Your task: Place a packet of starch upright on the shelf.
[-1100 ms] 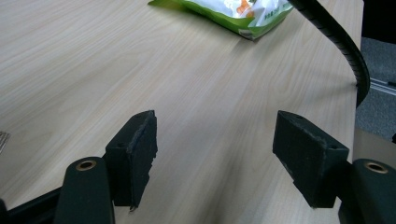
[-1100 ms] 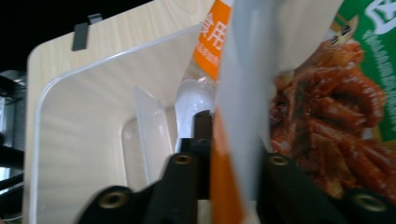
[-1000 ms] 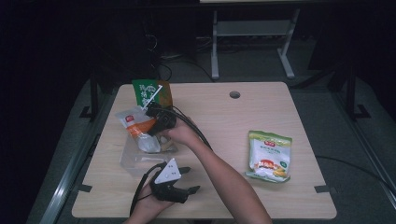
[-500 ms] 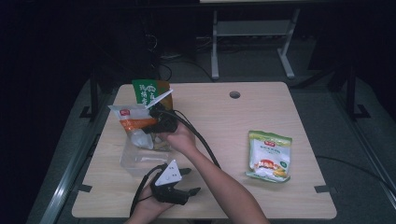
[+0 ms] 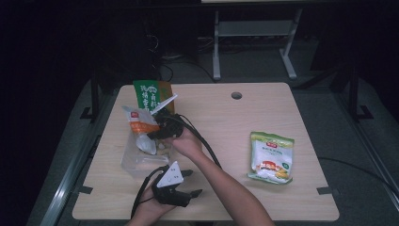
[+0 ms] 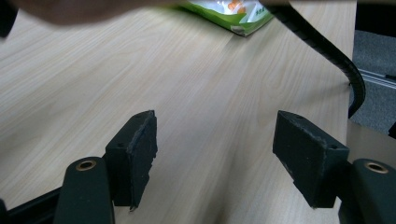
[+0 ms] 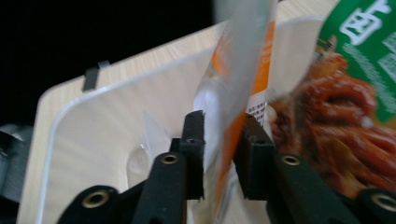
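Observation:
An orange-and-white packet (image 5: 139,125) with a clear lower end hangs tilted over a clear plastic container (image 5: 134,162) at the table's left. My right gripper (image 5: 154,132) reaches it from the right. In the right gripper view the packet (image 7: 233,70) runs between the jaws of that gripper (image 7: 222,140), which have just been opening; they stand slightly parted around it, not squeezing it. A green bag (image 5: 148,96) stands behind the container and its noodle picture (image 7: 355,70) shows close by. My left gripper (image 5: 193,182) rests near the front edge, open (image 6: 215,154) over bare wood.
A green-and-white snack bag (image 5: 271,157) lies flat at the right of the table, and its corner (image 6: 229,14) shows in the left gripper view. The right gripper's cable (image 6: 322,44) trails across the wood. A round hole (image 5: 236,95) sits near the far edge.
The packet has turned from lying across the container to hanging more upright, its clear end lower in the container. The right hand shifted only slightly. The left gripper has not moved.

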### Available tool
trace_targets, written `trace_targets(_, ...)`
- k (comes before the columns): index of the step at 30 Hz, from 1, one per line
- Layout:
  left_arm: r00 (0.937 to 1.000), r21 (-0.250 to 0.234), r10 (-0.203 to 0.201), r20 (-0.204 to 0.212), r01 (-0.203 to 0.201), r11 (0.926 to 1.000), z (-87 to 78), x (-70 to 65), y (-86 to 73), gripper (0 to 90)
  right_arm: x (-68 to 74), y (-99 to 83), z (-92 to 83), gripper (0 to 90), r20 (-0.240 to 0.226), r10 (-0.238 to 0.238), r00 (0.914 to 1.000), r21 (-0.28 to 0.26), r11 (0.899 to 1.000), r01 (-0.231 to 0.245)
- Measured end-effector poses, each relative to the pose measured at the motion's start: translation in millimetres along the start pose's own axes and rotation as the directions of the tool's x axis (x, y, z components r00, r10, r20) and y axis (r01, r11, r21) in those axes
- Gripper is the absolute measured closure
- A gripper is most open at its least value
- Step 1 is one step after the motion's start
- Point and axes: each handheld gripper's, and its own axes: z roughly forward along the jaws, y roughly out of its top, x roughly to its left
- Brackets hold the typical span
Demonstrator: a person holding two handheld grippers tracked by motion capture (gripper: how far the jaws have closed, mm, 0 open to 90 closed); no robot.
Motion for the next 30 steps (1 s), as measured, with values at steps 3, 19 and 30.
trace_targets(3,1.0,0.006,0.003,0.001,-0.003,1.0,1.1,-0.2,0.2,30.4,-1.0,-3.0,-6.7,76.1,0.009,-0.004,0.9999,0.009,1.0,0.004)
trace_targets(19,1.0,0.015,0.0,-0.004,0.0,0.9999,3.9,0.6,0.0,30.4,-7.1,-17.1,-7.0,79.5,-0.005,-0.01,0.9999,0.036,0.999,0.01)
trace_targets(30,1.0,0.021,-0.008,-0.005,0.008,0.9998,6.2,0.6,0.6,29.9,-10.5,-20.8,-32.6,63.7,-0.009,0.023,0.9997,-0.004,1.0,-0.023)
